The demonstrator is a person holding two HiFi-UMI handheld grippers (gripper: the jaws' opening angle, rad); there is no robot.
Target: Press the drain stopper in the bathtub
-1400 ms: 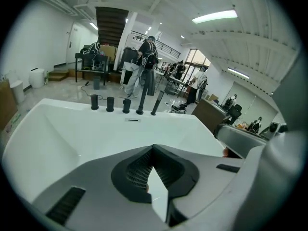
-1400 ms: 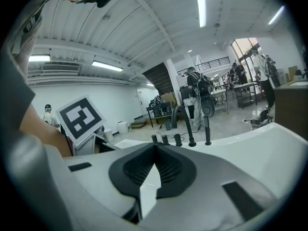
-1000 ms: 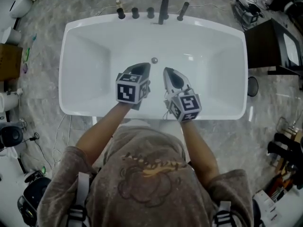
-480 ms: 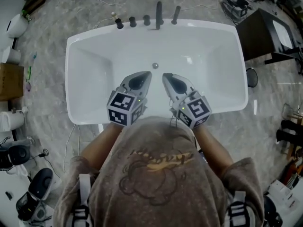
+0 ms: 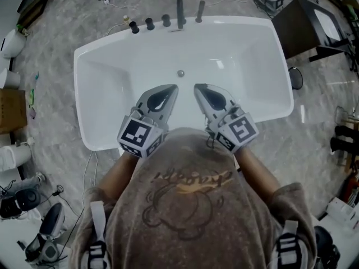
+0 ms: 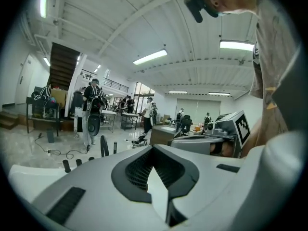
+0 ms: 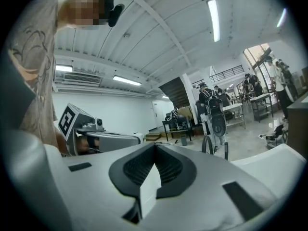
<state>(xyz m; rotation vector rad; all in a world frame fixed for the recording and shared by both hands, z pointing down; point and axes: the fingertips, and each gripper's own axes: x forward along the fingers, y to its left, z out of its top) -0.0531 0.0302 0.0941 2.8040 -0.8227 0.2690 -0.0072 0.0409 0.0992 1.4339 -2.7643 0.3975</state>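
Note:
The white bathtub (image 5: pixel 106 77) fills the upper head view. Its small round metal drain stopper (image 5: pixel 180 73) lies in the middle of the tub floor, uncovered. My left gripper (image 5: pixel 170 88) and right gripper (image 5: pixel 198 87) hover side by side over the tub's near half, tips pointing toward the stopper and a short way short of it. Neither touches it. Both are shut with nothing held. In the left gripper view the left gripper (image 6: pixel 154 151) points across the room; the right gripper (image 7: pixel 155 148) does likewise in its own view. The stopper is hidden in both.
Dark faucet handles and a spout (image 5: pixel 180 11) stand on the tub's far rim. A dark cabinet (image 5: pixel 303 24) stands at the right, and cables and gear lie on the marble floor (image 5: pixel 45 49) at the left. People stand far off in the room (image 6: pixel 91 105).
Both grippers have drawn back toward the person, so their tips sit a little farther from the stopper. The head view has shifted, and the marker cubes now lie over the near rim.

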